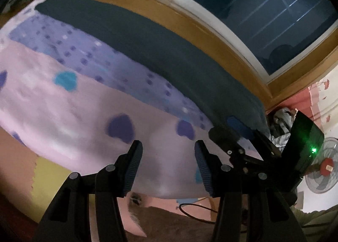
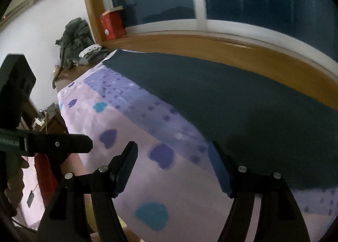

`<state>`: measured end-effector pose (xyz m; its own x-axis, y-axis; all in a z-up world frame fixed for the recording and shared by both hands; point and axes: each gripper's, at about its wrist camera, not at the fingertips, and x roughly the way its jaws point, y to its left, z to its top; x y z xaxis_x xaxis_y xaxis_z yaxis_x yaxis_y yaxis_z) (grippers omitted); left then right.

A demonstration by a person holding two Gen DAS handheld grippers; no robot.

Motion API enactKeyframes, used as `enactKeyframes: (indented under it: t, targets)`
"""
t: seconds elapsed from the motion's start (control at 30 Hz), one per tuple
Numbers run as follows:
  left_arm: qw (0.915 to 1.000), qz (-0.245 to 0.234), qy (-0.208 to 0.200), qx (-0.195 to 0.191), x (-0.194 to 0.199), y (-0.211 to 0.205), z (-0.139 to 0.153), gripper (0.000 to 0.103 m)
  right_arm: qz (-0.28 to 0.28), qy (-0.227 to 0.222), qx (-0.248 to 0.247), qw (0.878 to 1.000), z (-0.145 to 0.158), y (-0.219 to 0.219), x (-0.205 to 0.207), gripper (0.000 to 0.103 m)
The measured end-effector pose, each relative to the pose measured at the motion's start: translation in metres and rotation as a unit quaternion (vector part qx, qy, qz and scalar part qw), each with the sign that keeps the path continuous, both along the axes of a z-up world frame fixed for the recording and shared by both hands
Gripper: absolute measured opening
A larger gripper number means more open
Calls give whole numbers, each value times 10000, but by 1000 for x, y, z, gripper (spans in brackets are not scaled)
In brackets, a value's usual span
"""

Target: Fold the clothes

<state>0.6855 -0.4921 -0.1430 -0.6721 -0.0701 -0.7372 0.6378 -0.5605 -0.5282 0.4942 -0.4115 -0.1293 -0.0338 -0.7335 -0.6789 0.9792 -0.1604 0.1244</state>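
So my left gripper (image 1: 166, 155) is hanging over the bed with its jaws partly apart and nothing between them, and my right gripper (image 2: 173, 161) is spread wider, also holding nothing. Under both is the soft pink-and-lilac bedspread with purple and teal heart blobs (image 1: 63, 111), which covers most of the bed and looks pretty flat. The thing to fold, a long dark teal cloth (image 2: 232, 98), is lying spread out along the far edge of the bed, right up against the yellow-brown wooden window sill (image 2: 211, 45). Past that there's the big white-framed window (image 1: 253, 9), dark outside. A red box (image 2: 112, 24) sits on the sill corner, a heap of grey-green clothes (image 2: 74, 37) beside it, and a pedestal fan (image 1: 323, 170) stands off to one side.
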Motion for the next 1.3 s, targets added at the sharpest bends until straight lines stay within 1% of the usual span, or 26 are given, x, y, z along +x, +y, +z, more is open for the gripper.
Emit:
enactKeyframes:
  t: [0.1,0.17,0.27,0.4,0.47,0.53,0.6,0.67,0.73,0.87,0.97,1.03,1.1,1.2,1.3]
  targets:
    - [9996,-195,-125,-156,25,-24,5,52,-191,-31,-7,9998,2,-25,29,74]
    - [9983,-434,-201,-343,45,-39,9,52,-353,-135,14,9993,1,-40,49,74]
    - [9965,-672,-239,-435,66,-62,13,52,-599,-265,15,9978,0,-63,79,74]
    - [9944,-928,-240,-441,99,-94,13,52,-936,-290,-97,9951,2,-86,120,74]
    - [9937,-977,-278,-478,111,-105,14,52,-1051,-291,-106,9940,3,-95,135,74]
    - [9932,-996,-270,-548,122,-116,16,52,-1044,-323,-23,9940,4,-108,147,74]
    - [9931,-968,-261,-604,132,-129,17,52,-1001,-232,35,9947,6,-123,158,74]
    - [9944,-868,-234,-556,140,-143,14,52,-1003,-106,2,9949,9,-135,168,74]
    - [9960,-755,-158,-453,148,-160,11,52,-986,-77,2,9951,8,-145,175,74]
    - [9965,-689,-168,-437,159,-198,5,52,-1001,-113,23,9949,0,-173,185,74]
    - [9962,-667,-264,-489,160,-227,3,52,-1023,-146,51,9946,-7,-199,190,74]
    - [9966,-673,-252,-406,159,-250,0,52,-1053,-205,56,9942,-7,-216,191,74]
    - [9965,-706,-268,-348,157,-270,-3,52,-1104,-243,-65,9936,-4,-234,190,74]
    - [9965,-686,-259,-397,156,-294,-4,52,-1143,-288,-87,9930,-2,-261,188,74]
    - [9970,-645,-235,-369,157,-314,-4,52,-1098,-228,21,9937,-3,-279,191,74]
